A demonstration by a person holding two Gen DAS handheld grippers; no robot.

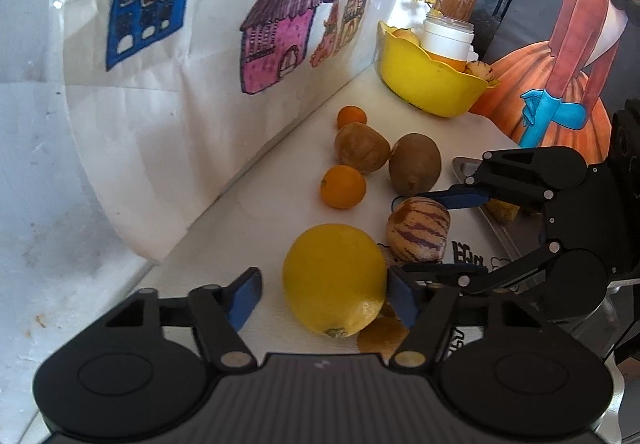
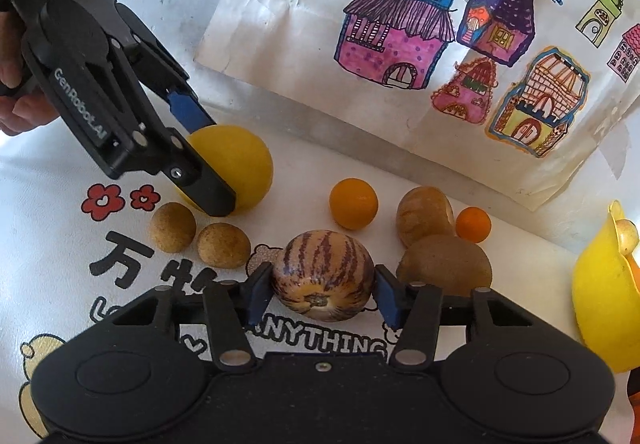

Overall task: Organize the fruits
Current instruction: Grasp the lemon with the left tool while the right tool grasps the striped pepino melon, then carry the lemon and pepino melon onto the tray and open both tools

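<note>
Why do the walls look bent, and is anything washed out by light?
Left wrist view: the fisheye lens bows the paper backdrop and darkens the corners; daylight bleaches the area behind the yellow bowl. Right wrist view: the same bending, with the lemon evenly lit.

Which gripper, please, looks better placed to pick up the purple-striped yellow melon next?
Right. The right gripper is open with the purple-striped yellow melon between its fingers, while the left gripper straddles the large yellow lemon.
</note>
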